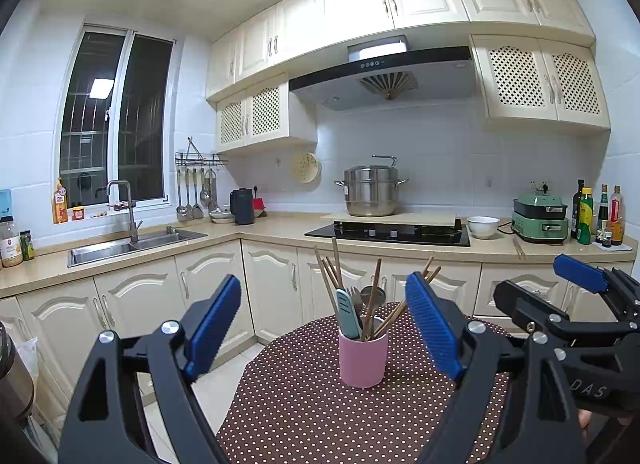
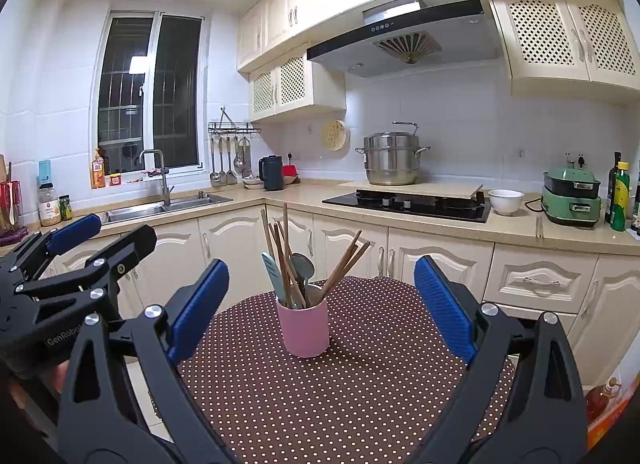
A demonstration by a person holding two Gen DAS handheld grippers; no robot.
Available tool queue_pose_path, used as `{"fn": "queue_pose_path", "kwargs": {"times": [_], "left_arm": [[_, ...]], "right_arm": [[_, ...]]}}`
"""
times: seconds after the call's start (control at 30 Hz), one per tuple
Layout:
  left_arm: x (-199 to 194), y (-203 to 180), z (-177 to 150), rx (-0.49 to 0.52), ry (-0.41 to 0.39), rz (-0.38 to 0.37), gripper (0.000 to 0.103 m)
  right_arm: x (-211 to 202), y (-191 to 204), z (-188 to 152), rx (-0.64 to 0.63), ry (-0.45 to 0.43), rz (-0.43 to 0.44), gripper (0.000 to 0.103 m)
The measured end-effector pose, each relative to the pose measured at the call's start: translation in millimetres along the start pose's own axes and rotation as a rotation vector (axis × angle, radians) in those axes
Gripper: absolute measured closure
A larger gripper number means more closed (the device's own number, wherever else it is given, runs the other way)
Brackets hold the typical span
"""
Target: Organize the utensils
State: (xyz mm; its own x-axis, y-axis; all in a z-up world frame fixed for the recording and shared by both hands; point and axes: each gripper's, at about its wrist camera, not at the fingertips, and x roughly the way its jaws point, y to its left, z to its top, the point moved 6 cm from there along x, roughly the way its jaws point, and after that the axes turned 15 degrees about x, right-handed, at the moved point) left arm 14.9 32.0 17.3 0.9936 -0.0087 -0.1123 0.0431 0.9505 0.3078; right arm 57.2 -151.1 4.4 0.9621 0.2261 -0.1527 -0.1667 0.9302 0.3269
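Both my grippers hang above the near side of the table (image 2: 360,404), side by side and apart from each other. The left gripper (image 1: 324,328) is spread wide, nothing between its blue pads (image 1: 212,324). The right gripper (image 2: 322,312) is just as wide and also holds nothing. In the left view I see the right one off to my right; in the right view the left gripper sits at the left edge, and its own gap there I cannot judge well.

The pink cup (image 2: 303,330) stands upright on the dotted cloth, well in from the table's far edge and roughly centred between each pair of fingers, but still ahead of the tips, untouched. It is full: wooden chopsticks (image 2: 282,248) lean out left and right, a teal spatula (image 2: 274,276) stands at the left rim, and a grey spoon (image 2: 303,264) sits in the middle. In the left view a fork (image 1: 354,294) shows beside the spatula.

Cloth lies bare all round the cup, on both sides and in front, so there is free surface up to the rounded rim. Beyond the table's far edge is a gap of floor, then the lower cabinets (image 2: 352,248) under the counter (image 2: 440,224). Left of the table the tiled floor (image 1: 224,380) is open down to the cabinet fronts.
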Motion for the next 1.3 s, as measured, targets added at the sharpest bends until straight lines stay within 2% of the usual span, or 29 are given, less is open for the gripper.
{"fn": "queue_pose_path", "kwargs": {"times": [0.63, 1.0, 1.17, 1.3], "left_arm": [[3.0, 2.0, -2.8, 0.001, 0.006, -0.001, 0.020], [19.3, 6.2, -13.0, 0.009, 0.032, -0.008, 0.020], [40.2, 2.7, -28.4, 0.001, 0.106, -0.045, 0.020], [65.8, -2.3, -49.0, 0.002, 0.190, -0.072, 0.020]], "right_arm": [[2.1, 0.1, -0.4, 0.002, 0.004, -0.001, 0.011], [19.3, -6.0, -8.4, 0.018, 0.041, -0.003, 0.011], [36.8, -13.8, -17.7, 0.027, 0.085, -0.020, 0.010], [60.7, -26.3, -34.0, 0.041, 0.158, -0.044, 0.009]]}}
